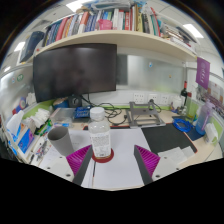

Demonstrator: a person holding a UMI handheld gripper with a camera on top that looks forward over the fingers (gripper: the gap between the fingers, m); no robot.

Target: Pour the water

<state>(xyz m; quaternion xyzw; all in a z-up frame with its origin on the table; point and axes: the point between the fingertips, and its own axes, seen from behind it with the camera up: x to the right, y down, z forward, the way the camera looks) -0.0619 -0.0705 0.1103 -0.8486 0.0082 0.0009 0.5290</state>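
A clear plastic water bottle (99,133) with a white cap stands upright on a red coaster (103,156) on the white desk (122,172). A grey cup (61,139) stands to its left. My gripper (113,165) is open, its purple pads (147,159) spread wide. The bottle's base sits just ahead of the fingers, nearer the left finger, with a gap on each side. Nothing is held.
A dark monitor (75,72) stands behind the bottle, under a shelf of books (105,22). Blue boxes (187,127), a black mat (166,138), a metal device (143,109) and cables crowd the right and back of the desk.
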